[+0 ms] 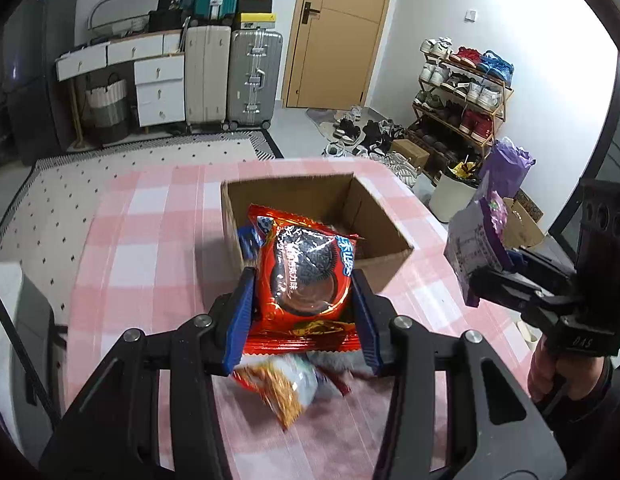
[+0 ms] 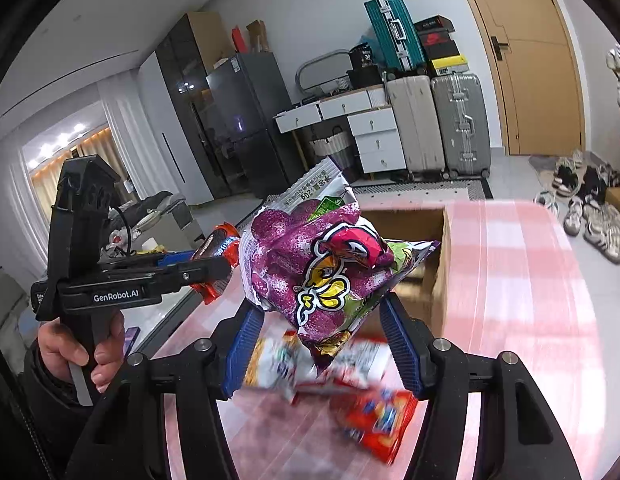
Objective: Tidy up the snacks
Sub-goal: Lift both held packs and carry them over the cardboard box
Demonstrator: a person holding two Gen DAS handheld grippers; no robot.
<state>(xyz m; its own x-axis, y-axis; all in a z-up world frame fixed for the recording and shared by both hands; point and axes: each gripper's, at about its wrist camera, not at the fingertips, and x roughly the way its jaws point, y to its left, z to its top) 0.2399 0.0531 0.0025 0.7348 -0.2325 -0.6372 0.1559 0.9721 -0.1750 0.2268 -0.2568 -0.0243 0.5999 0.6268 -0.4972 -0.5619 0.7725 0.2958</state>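
My left gripper (image 1: 304,296) is shut on a red Oreo packet (image 1: 306,276) and holds it above the table, just in front of an open cardboard box (image 1: 386,268). My right gripper (image 2: 322,320) is shut on a purple snack bag (image 2: 314,268), lifted above the table; it shows at the right of the left wrist view (image 1: 476,236). The box also shows behind the purple bag (image 2: 438,280). The left gripper with the red packet (image 2: 218,248) appears at the left of the right wrist view.
The table has a pink checked cloth (image 1: 150,240). Loose snack packets lie on it under the grippers: an orange-white one (image 1: 282,388) and red ones (image 2: 382,420). A shoe rack (image 1: 462,96), bin (image 1: 450,196) and suitcases (image 1: 230,76) stand on the floor beyond.
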